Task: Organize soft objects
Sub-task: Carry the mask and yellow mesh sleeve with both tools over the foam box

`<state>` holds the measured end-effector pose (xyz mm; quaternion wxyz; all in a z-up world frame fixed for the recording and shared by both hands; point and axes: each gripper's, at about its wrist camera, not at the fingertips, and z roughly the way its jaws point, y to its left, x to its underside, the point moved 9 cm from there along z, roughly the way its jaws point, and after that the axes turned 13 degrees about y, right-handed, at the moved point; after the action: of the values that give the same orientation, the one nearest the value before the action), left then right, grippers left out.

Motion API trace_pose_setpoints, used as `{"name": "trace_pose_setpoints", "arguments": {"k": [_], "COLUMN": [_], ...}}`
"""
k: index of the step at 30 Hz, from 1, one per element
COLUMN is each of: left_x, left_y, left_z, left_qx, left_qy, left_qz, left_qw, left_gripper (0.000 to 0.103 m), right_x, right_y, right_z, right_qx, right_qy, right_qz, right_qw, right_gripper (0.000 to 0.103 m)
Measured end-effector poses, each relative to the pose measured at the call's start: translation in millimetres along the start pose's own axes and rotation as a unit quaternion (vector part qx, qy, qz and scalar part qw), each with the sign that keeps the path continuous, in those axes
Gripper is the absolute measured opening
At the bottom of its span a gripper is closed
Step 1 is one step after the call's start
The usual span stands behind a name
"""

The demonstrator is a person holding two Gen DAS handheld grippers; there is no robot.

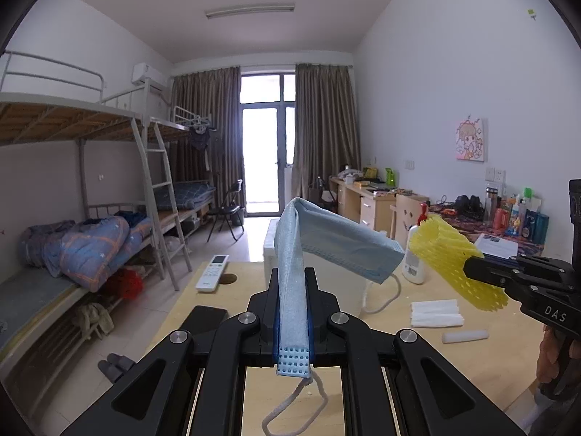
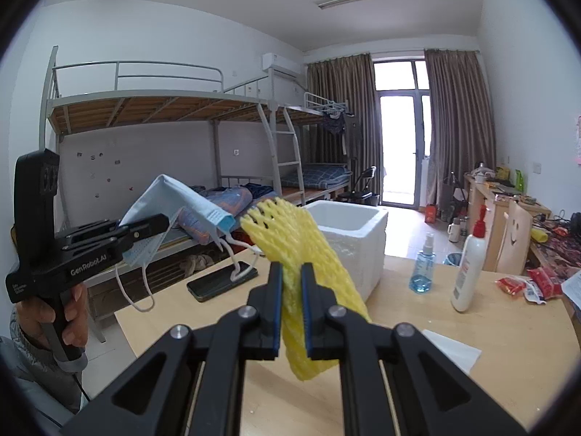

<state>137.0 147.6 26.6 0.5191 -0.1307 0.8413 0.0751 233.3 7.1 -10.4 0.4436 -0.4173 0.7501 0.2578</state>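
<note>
Both hands are up over the table (image 2: 417,327), each tool loaded. The left tool (image 1: 292,305) is clamped on a mask (image 1: 326,243), which stands up from the jaws and folds over, its ear loops dangling. The right tool (image 2: 291,290) is pinched tight on a yellow foam net (image 2: 290,239), held above the table's middle, just in front of the white foam box (image 2: 348,239) at the far edge.

Here's the worry: the mask is gripped by one narrow end only, so the floppy part could swing, and a hanging loop could snag on the phone (image 2: 221,281) near the left edge or catch the box rim. The net is springy; squeezed flat like that, it may pop sideways on release and miss the opening. The bottle (image 2: 466,272) and spray bottle (image 2: 423,269) stand close on the right, easy to knock with a wide swing.

Textures: the mask is thin, pleated, soft non-woven cloth; the net is an open, stretchy lattice tube; the box is rigid, grainy and thick-walled.
</note>
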Motion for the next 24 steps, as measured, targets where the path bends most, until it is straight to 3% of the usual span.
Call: {"name": "trace_pose_setpoints", "arguments": {"k": [24], "left_x": [-41.4], "left_y": [9.4], "left_z": [31.5], "left_qx": [0.001], "left_qy": [0.003], "left_qz": [-0.005], "left_qw": [1.0000], "left_gripper": [0.010], "right_x": [-51.8], "right_y": [-3.8], "right_z": [23.4], "right_qx": [0.017], "right_qy": [0.001], "right_qz": [-0.005], "right_qw": [1.000], "right_gripper": [0.012]}}
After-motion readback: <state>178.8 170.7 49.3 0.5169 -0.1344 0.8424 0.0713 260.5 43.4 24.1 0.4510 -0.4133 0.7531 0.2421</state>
